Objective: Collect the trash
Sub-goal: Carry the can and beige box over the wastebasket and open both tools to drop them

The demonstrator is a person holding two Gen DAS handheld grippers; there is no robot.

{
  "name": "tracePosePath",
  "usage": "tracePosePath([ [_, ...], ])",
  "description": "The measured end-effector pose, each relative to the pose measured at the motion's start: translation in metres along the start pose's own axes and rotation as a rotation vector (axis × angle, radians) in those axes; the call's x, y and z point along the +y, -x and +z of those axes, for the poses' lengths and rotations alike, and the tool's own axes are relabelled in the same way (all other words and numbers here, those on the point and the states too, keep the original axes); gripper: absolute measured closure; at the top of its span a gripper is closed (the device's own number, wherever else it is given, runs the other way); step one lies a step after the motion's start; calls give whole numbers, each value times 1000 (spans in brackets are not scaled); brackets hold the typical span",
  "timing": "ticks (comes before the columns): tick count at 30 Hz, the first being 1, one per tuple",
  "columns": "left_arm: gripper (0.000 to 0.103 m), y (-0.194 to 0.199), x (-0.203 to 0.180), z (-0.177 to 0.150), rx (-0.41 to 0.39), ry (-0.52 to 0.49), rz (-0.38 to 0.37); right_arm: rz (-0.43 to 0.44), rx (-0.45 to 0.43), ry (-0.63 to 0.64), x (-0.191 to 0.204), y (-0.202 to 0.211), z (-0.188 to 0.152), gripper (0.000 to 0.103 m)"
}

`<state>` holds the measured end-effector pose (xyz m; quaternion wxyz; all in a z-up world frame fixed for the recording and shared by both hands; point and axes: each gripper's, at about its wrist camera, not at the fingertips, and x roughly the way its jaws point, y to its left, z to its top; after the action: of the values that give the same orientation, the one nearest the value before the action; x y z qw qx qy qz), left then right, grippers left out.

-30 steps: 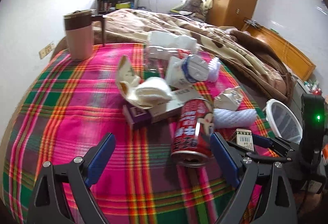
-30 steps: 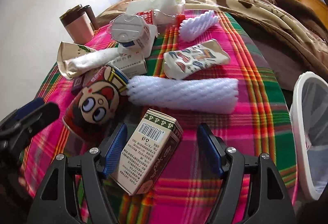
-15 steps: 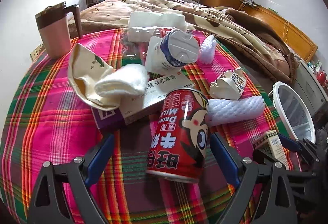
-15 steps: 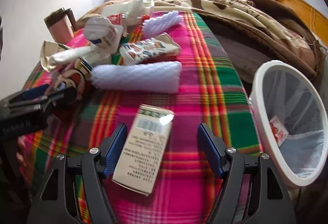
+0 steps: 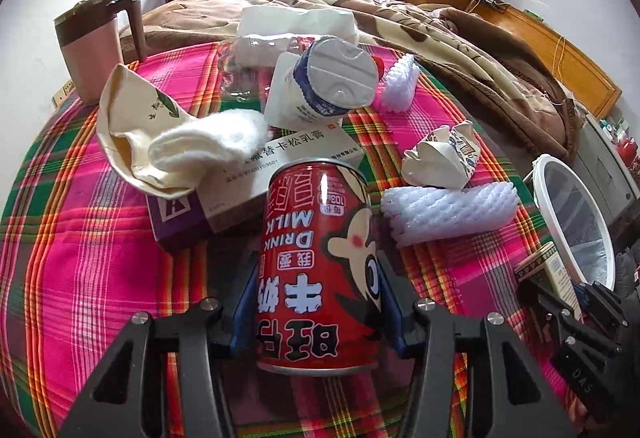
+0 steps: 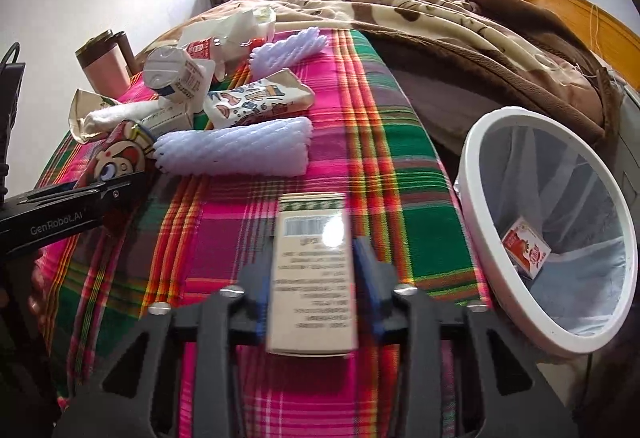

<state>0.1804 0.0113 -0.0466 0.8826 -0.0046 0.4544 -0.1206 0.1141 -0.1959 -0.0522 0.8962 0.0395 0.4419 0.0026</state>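
My left gripper [image 5: 316, 302] is shut on a red milk drink can [image 5: 316, 266], which lies between the blue pads over the plaid cloth. My right gripper [image 6: 314, 278] is shut on a small cream carton with a barcode [image 6: 312, 274]; it also shows at the right edge of the left wrist view [image 5: 552, 270]. A white trash bin [image 6: 480, 173] with a plastic liner stands at the table's right edge, with a small red packet [image 6: 526, 250] inside. The can also shows in the right wrist view [image 6: 116, 157].
Trash lies on the cloth: white foam sleeve [image 5: 448, 213], crumpled paper cup [image 5: 440, 153], yogurt cup [image 5: 320, 89], medicine box [image 5: 256, 173], paper bag with white wad [image 5: 160, 133], second foam piece [image 5: 398, 81]. A pink mug [image 5: 94, 45] stands far left. A bed lies behind.
Both grippers have closed: the left on the red can, the right on the carton. The right gripper has swung toward the bin.
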Motion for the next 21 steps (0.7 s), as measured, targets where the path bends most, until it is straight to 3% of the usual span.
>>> tracePosePath([
  [21,49,52,-22,-2,-110,-7,-18,60,-120,-30,-21,32,12,71],
])
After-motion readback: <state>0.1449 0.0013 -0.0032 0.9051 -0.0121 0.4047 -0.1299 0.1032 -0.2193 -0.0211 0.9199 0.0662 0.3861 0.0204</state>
